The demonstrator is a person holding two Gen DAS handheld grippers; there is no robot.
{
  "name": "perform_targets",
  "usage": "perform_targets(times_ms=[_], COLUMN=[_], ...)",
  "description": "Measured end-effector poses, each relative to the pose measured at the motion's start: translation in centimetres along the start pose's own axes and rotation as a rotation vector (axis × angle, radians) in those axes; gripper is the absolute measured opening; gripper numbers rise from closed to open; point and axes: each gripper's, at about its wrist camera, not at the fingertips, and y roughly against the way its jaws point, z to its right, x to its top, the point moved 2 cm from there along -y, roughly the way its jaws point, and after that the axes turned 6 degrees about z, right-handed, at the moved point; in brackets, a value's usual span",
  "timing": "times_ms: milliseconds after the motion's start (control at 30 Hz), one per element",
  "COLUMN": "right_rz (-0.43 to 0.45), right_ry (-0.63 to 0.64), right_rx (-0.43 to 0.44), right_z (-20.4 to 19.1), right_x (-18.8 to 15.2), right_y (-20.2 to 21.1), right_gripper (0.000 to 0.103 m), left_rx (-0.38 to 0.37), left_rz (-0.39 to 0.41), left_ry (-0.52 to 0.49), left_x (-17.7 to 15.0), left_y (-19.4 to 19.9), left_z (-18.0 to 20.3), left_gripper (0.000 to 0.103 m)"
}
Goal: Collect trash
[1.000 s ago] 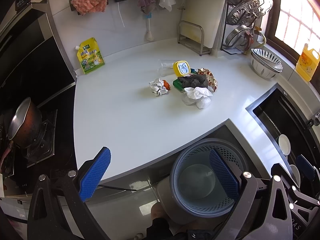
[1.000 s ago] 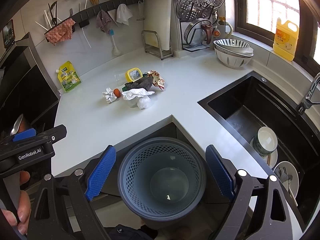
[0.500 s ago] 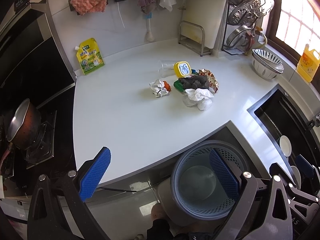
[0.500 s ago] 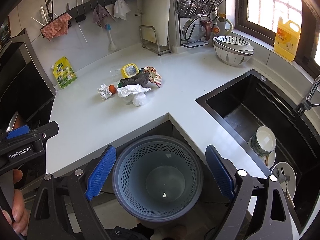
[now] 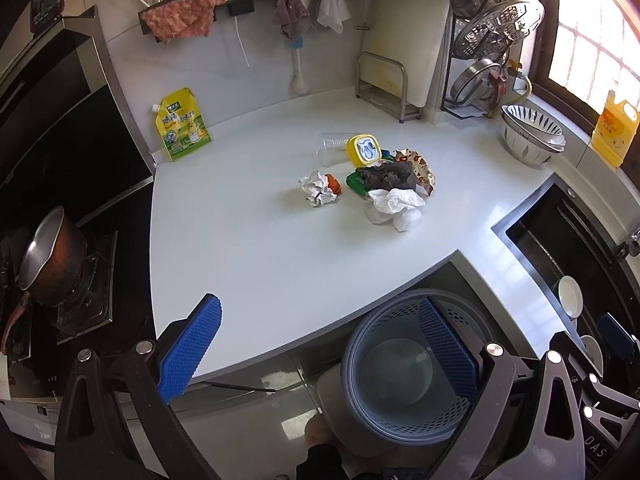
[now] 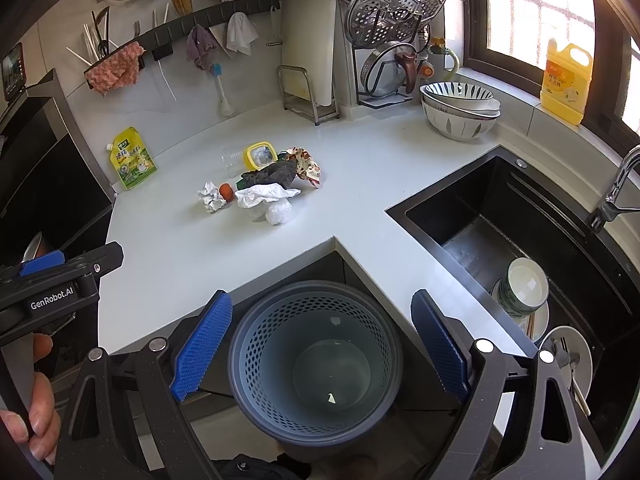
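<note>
A pile of trash lies mid-counter: a crumpled white paper ball with an orange scrap, a white plastic bag, a dark grey rag, a yellow lid, a clear plastic cup and a patterned wrapper. The pile also shows in the right wrist view. A blue perforated bin stands on the floor below the counter corner, nearly empty; it also shows in the left wrist view. My left gripper and right gripper are open and empty, held above the bin, well short of the pile.
A yellow-green pouch leans on the back wall. Stacked bowls and a dish rack stand at the back right. A black sink with dishes is on the right. A pot sits on the stove at left.
Both views have shifted slightly; the pile and bin sit a little differently in frame. Both grippers stay open and nothing on the counter has moved.
</note>
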Motion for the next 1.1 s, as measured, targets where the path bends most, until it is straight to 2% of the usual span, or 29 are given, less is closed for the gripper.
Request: perform_targets(times_ms=[333,1100], right_rz=[0.015,0.013], right_ry=[0.008,0.020], right_rx=[0.016,0.023], right_z=[0.2,-0.3], right_x=[0.1,0.2], right_y=[0.5,0.7], right_gripper=[0.087,0.087], left_rx=[0.022,0.018], left_rz=[0.019,0.011], left_ry=[0.010,0.042], left_x=[0.2,0.0], left_y=[0.8,0.9], left_z=[-0.3,-1.3], left_gripper=[0.097,0.097])
